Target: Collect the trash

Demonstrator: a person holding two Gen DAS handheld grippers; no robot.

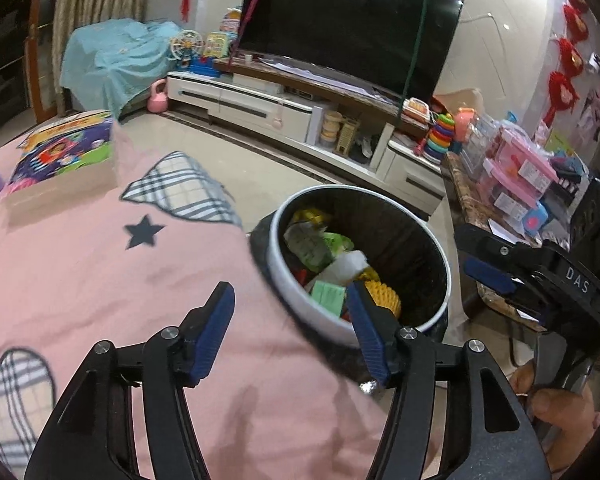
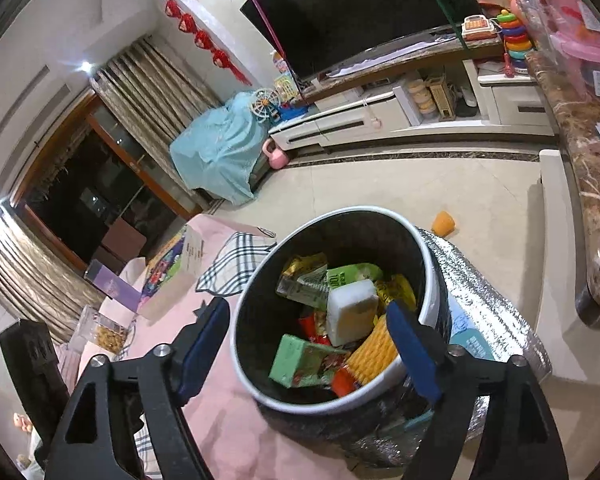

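A round trash bin with a white rim (image 1: 446, 264) (image 2: 430, 280) stands beside the pink cloth surface. It holds several pieces of trash: a white-and-yellow sponge (image 2: 352, 310), a green carton (image 2: 300, 360), a yellow textured item (image 2: 374, 350) (image 1: 386, 300) and wrappers. My left gripper (image 1: 292, 304) is open and empty over the pink cloth at the bin's near rim. My right gripper (image 2: 306, 318) is open and empty just above the bin's mouth; it also shows at the right of the left wrist view (image 1: 488, 256).
The pink cloth (image 1: 100, 280) carries a colourful box (image 1: 66, 152) and a purple box (image 2: 112, 286). A silver foil bag (image 2: 488, 304) lies under the bin. An orange cup (image 2: 444, 223) lies on the floor. A marble counter (image 2: 592, 184) with toys stands right; a TV (image 1: 348, 24) stands behind.
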